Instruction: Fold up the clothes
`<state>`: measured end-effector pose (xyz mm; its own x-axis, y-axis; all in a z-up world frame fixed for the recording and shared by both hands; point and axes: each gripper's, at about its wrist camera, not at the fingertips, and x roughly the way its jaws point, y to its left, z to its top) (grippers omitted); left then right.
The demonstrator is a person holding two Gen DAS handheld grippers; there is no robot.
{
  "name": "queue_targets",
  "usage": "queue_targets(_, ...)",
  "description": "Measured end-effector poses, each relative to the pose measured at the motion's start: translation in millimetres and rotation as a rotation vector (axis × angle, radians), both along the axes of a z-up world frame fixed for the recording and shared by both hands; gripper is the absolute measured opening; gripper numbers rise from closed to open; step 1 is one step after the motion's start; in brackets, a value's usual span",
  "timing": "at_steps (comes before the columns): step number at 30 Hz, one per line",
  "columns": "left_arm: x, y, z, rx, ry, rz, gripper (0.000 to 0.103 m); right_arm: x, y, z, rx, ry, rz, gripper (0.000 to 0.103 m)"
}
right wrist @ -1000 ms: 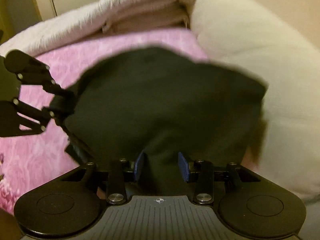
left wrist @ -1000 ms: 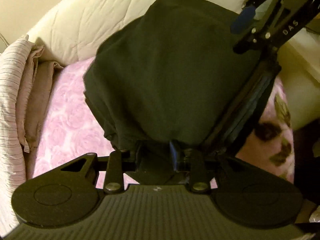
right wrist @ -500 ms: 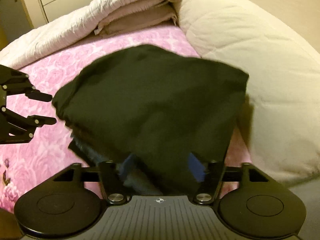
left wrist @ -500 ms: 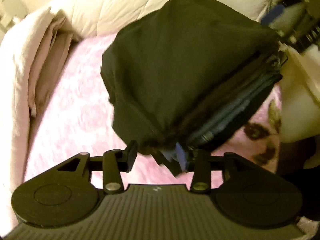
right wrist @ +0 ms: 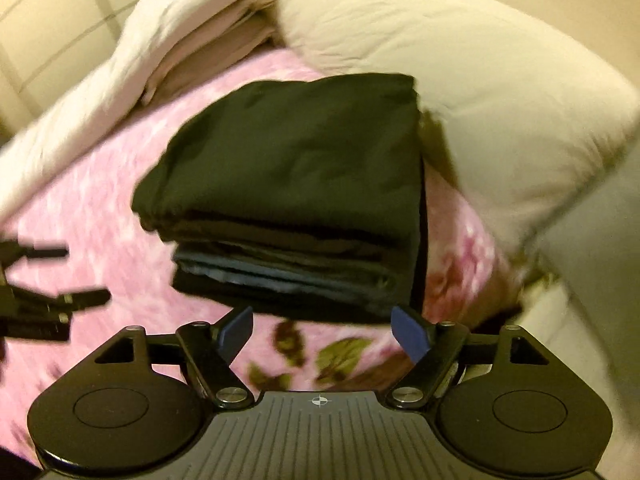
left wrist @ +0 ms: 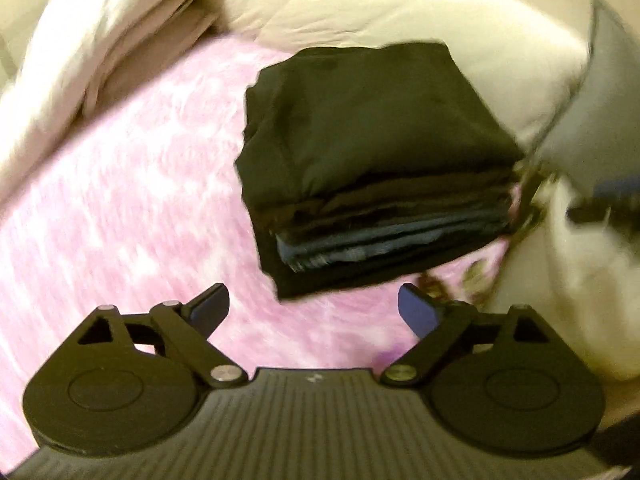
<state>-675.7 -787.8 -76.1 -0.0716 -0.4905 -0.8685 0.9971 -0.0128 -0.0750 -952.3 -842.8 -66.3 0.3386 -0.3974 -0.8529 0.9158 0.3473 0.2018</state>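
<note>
A stack of folded dark clothes (left wrist: 376, 168) lies on the pink floral bedspread (left wrist: 120, 208), a black garment on top and blue layers showing at its near edge. My left gripper (left wrist: 314, 310) is open, just short of the stack's near corner, with nothing between its fingers. In the right wrist view the same stack (right wrist: 296, 184) sits straight ahead, and my right gripper (right wrist: 324, 330) is open right before its front edge, empty. The left gripper's fingers (right wrist: 60, 300) show blurred at that view's left edge.
A cream quilted duvet (right wrist: 460, 92) bulges behind and right of the stack. Folded pale and beige bedding (right wrist: 192, 56) lies at the back left. Bare pink bedspread (right wrist: 80, 220) spreads to the left. A wardrobe (right wrist: 40, 32) stands beyond.
Both grippers opened and let go of the black garment, which now lies flat on top of the stack. Both have drawn back from it.
</note>
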Motion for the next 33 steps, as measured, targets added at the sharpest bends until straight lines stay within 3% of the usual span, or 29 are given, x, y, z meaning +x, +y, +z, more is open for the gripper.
queue_targets(2, 7, 12, 9, 0.005, 0.044, 0.037, 0.09, 2, 13, 10, -0.001, -0.026, -0.054, 0.08)
queue_targets(5, 7, 35, 24, -0.055, 0.011, 0.047, 0.092, 11, 39, 22, -0.03, -0.036, -0.085, 0.081)
queue_targets(9, 8, 57, 35, -0.101, 0.036, 0.034, 0.095, 25, 70, 31, -0.06, -0.031, -0.089, 0.083)
queue_targets(15, 8, 90, 47, -0.129, 0.034, 0.018, 0.099, 32, 107, 39, -0.087, -0.01, -0.116, 0.088)
queue_targets(21, 3, 105, 54, -0.143, 0.033, 0.034, 0.098, 22, 122, 48, -0.102, 0.006, -0.131, 0.096)
queue_targets(33, -39, 102, 67, -0.145, -0.035, 0.125, 0.098, -7, 107, 60, -0.139, -0.002, -0.035, 0.098)
